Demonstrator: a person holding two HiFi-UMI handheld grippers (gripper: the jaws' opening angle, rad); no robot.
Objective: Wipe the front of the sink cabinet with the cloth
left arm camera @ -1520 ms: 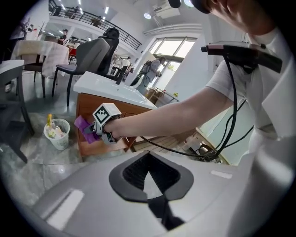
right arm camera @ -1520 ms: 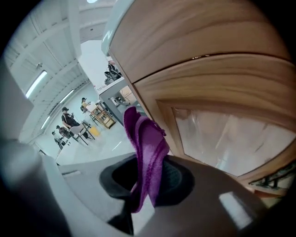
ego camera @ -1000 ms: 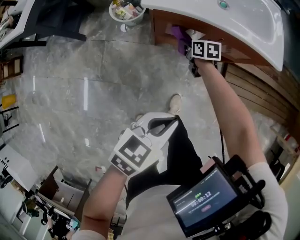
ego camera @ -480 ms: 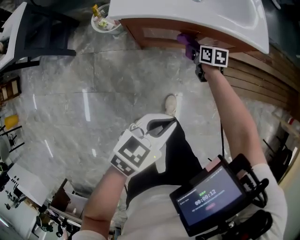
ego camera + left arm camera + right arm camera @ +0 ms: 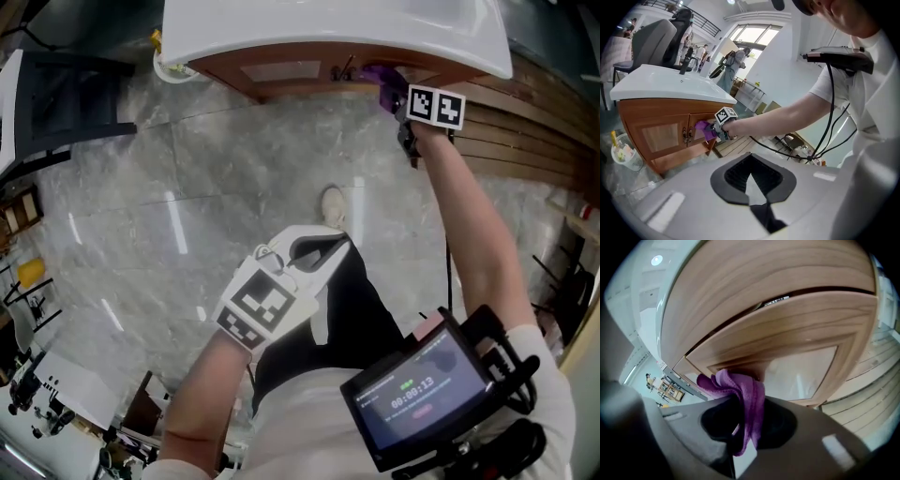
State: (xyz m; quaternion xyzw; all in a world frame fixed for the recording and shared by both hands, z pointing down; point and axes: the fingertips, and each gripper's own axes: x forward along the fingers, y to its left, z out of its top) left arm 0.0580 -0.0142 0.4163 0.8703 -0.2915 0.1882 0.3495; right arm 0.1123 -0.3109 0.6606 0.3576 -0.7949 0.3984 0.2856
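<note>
The wooden sink cabinet (image 5: pixel 281 75) stands at the top of the head view under a white basin (image 5: pixel 328 28). My right gripper (image 5: pixel 398 84) is shut on a purple cloth (image 5: pixel 384 77) that presses against the right cabinet door (image 5: pixel 797 348). In the right gripper view the purple cloth (image 5: pixel 743 394) bunches between the jaws against the door's lower frame. The left gripper view shows the purple cloth (image 5: pixel 704 129) just right of the door handles (image 5: pixel 686 135). My left gripper (image 5: pixel 314 253) is held low near the person's body, away from the cabinet, jaws shut with nothing in them.
A white bin (image 5: pixel 173 64) with rubbish stands at the cabinet's left corner. Wooden slats (image 5: pixel 525 141) run along the floor to the right. The person's shoe (image 5: pixel 334 206) rests on the grey marble floor (image 5: pixel 141 206). A screen unit (image 5: pixel 422 394) hangs at the chest.
The head view has shifted so the cabinet front shows more fully. My right gripper stays pressed on the door with the cloth, a little further right along it. The left gripper has held still.
</note>
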